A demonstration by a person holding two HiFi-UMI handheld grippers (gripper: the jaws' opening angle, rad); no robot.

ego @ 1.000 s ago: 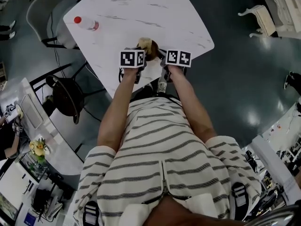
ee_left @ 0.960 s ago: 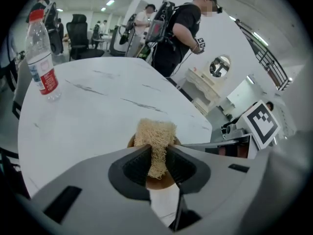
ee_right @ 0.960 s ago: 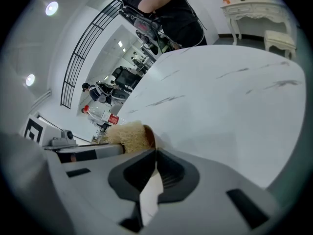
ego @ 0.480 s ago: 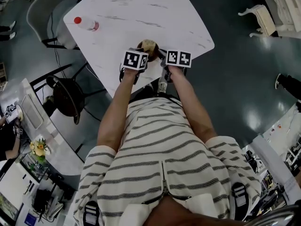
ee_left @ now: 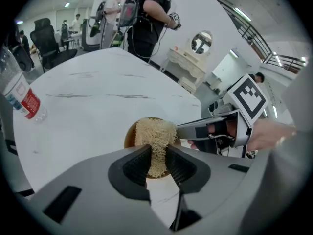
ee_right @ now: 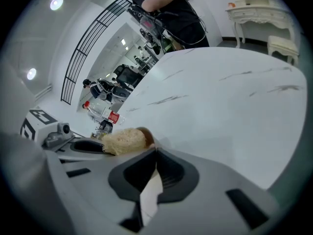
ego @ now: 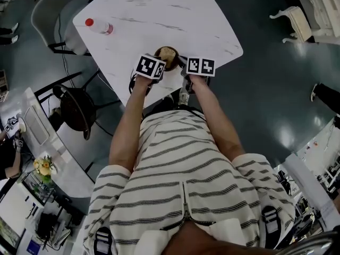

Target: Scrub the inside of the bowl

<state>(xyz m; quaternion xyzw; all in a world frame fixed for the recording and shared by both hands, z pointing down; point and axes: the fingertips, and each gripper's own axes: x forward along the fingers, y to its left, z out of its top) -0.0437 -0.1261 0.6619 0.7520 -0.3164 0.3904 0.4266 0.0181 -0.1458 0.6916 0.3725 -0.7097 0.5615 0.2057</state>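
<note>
The left gripper holds a pale fibrous scrubber. Its fingers are narrow and press on the lower part of the scrubber from both sides, and the upper part of the scrubber lies inside the brown bowl. The bowl stands on the white marbled surface, near the edge closest to the person, and in the head view it sits between the two marker cubes.

The right gripper comes to the bowl from the other side. Its fingers are almost fully together, and their tips pinch the thin rim of the bowl. In the left gripper view this gripper reaches the rim just beside the scrubber.

A clear bottle with a red label lies on the surface, well apart from the bowl.
</note>
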